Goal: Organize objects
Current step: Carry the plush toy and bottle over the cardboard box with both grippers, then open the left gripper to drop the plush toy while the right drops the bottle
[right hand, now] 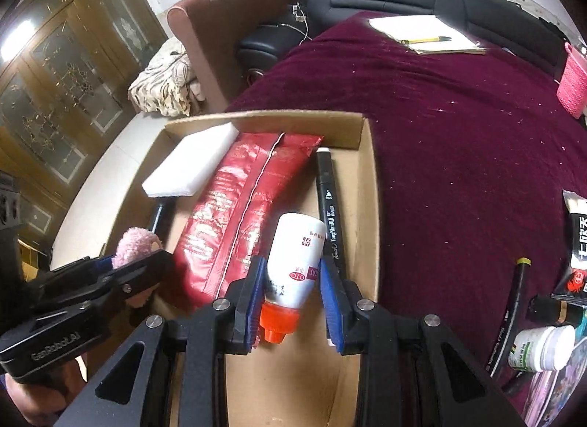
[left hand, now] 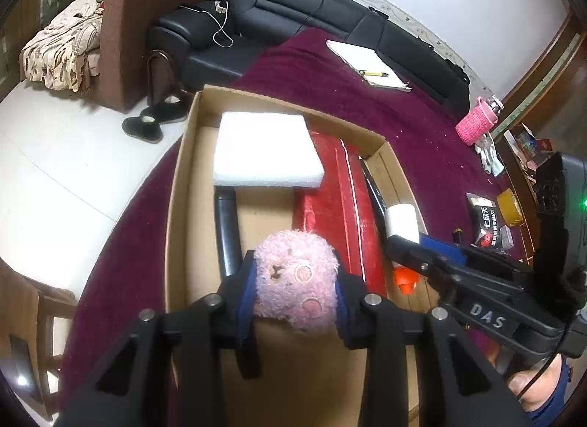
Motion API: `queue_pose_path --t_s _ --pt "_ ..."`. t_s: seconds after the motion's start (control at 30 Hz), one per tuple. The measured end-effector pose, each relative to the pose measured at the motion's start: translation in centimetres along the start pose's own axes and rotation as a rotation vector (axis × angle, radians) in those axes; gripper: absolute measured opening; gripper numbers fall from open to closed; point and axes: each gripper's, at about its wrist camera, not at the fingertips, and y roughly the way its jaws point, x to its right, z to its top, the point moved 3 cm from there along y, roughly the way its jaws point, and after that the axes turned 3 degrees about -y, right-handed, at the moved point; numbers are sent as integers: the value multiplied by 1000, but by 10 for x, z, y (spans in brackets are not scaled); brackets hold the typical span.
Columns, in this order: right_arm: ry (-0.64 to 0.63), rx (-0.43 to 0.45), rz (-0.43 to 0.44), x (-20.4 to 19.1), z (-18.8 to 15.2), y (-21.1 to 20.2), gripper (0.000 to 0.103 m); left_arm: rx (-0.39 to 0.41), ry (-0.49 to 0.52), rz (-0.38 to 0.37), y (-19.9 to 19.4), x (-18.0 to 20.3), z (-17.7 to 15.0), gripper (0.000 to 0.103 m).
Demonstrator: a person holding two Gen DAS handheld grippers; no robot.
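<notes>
Clamped between the left gripper's point(left hand: 295, 291) blue pads was a pink plush toy point(left hand: 297, 282), held over the near end of the cardboard box point(left hand: 176, 207). Beside it, the right gripper point(right hand: 291, 298) bracketed a white bottle point(right hand: 295, 262) with an orange cap; whether its pads pressed the bottle could not be told. Farther in the box lay a red foil packet point(right hand: 238, 207), a black marker point(right hand: 328, 207) along the right wall, and a white foam block point(left hand: 266, 150). Beyond, a notepad point(right hand: 425, 32) rested on the maroon cloth point(right hand: 458, 152).
</notes>
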Motion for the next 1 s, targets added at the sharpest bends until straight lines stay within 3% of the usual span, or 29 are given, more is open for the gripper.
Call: queue_pose_path --t_s 0.47,0.63,0.9,1.0 --pt "-2 85 19 0 3 -23 34 25 -16 -19 -7 2 3 42" --pt "24 104 69 6 -8 -38 35 52 2 -21 -22 10 0 50" --pt "69 137 141 25 -42 -71 39 74 43 -20 -40 29 -10 52" --pt "90 155 155 36 -55 -84 41 81 71 -29 -44 43 -17 57"
